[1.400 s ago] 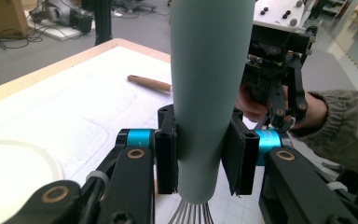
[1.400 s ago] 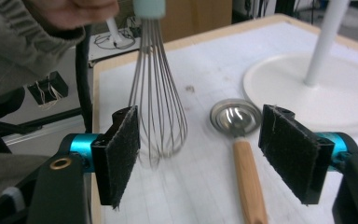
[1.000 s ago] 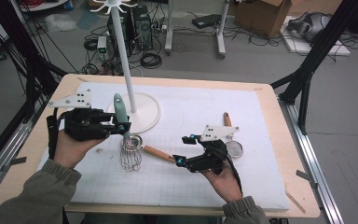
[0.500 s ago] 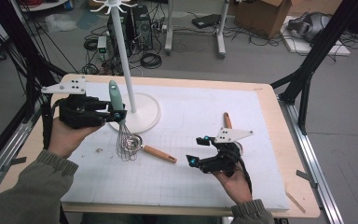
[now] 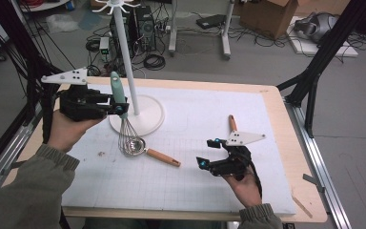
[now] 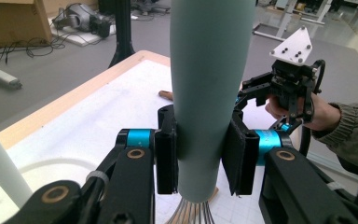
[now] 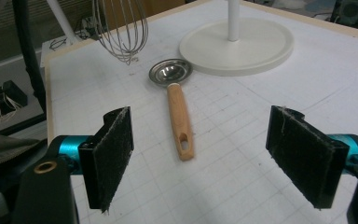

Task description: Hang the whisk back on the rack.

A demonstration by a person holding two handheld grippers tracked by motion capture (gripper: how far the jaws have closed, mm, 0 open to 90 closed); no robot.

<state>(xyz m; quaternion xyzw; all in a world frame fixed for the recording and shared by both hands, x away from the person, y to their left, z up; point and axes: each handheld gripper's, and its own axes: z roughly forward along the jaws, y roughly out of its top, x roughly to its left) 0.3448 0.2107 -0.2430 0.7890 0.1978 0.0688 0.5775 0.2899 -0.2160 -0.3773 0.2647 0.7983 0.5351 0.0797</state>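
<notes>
Gripping a whisk (image 5: pixel 124 125) by its pale green handle, the left gripper (image 5: pixel 116 108) is seen above the tabletop (image 5: pixel 205 114), beside the white stand (image 5: pixel 136 102). Fingers (image 6: pixel 166 156) are pressed on both sides of the handle; the whisk is held upright, wires down, clear of the mat. Just below the wires, a small metal strainer (image 7: pixel 175 95) with a wooden handle is laid flat. The right gripper (image 5: pixel 208 155) is held over the mat, well apart from the whisk, its fingers (image 7: pixel 109 156) spread wide with nothing between them. A second wooden handle (image 5: pixel 232 123) is noted behind the right gripper.
</notes>
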